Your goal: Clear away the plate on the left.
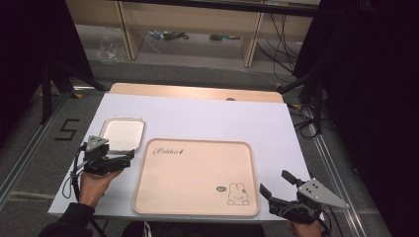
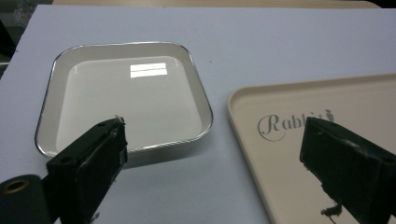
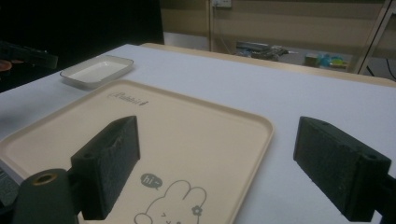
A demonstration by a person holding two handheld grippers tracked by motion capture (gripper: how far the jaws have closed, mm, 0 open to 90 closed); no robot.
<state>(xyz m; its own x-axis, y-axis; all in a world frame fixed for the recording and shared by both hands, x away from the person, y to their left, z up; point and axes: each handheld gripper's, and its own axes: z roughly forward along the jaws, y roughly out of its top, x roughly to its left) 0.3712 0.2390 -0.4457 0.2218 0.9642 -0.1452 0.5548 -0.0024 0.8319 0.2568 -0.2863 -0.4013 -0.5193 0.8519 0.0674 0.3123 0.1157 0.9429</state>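
I'm working in what looks like a lab or recording room: a white-covered table [image 1: 207, 118] stands on grey carpet, dark curtains [image 1: 380, 98] hang at both sides, black stands [image 1: 47, 94] and loose cables [image 1: 281, 29] crowd the floor, a "5" is taped down [image 1: 66, 129], and bare wooden shelving [image 1: 197, 19] lines the back wall.

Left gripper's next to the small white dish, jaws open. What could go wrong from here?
1. The left gripper stands open between the white dish and the beige rabbit tray. Closing here may catch the tray's edge rather than the dish's rim.
2. The dish's rim looks low and glossy, so a pinch on it could slip.
3. The right gripper, also open, hovers near the tray's near right corner and might nudge the tray.
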